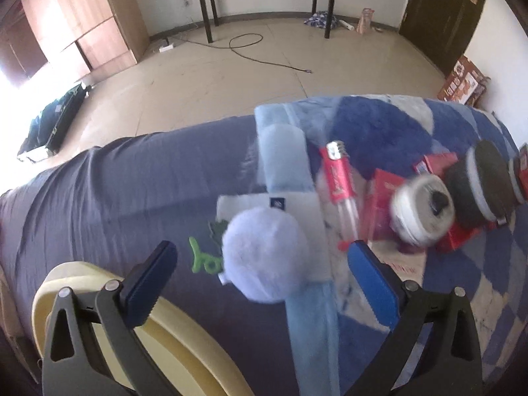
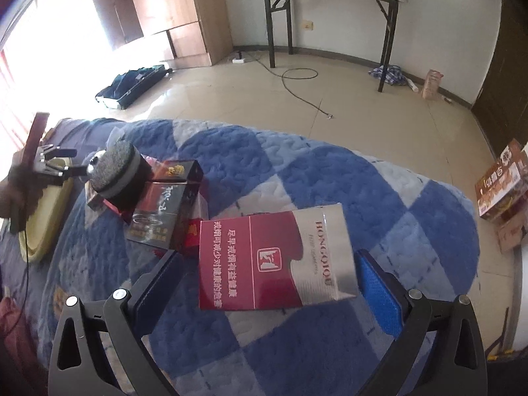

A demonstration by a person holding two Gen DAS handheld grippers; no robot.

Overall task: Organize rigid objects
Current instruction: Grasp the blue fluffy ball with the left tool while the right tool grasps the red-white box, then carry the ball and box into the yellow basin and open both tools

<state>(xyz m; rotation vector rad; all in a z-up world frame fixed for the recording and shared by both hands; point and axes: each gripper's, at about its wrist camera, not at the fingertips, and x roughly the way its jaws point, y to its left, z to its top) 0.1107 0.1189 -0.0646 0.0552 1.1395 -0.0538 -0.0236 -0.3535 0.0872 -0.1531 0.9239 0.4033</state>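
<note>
My left gripper (image 1: 262,247) is open above a grey sheet, with a pale lilac fluffy ball (image 1: 264,257) between its fingers and not clamped. A green clip (image 1: 204,259) lies just left of the ball. To the right sit a red lighter (image 1: 340,178), a red box (image 1: 379,204), a white round tin (image 1: 422,211) and a dark round puck (image 1: 478,181). My right gripper (image 2: 269,255) is open around a red and silver cigarette pack (image 2: 274,260) on the blue checked quilt (image 2: 330,171). A dark cigarette box (image 2: 165,211) and the puck (image 2: 118,171) stand beyond it.
A cream tray (image 1: 99,330) lies under my left gripper's left finger and shows again as the tray (image 2: 43,217) at the bed's left side. A folded light blue cloth (image 1: 283,165) crosses the bed. A hand (image 2: 16,191) holds the left gripper. A black table (image 2: 330,16) stands on the tiled floor beyond.
</note>
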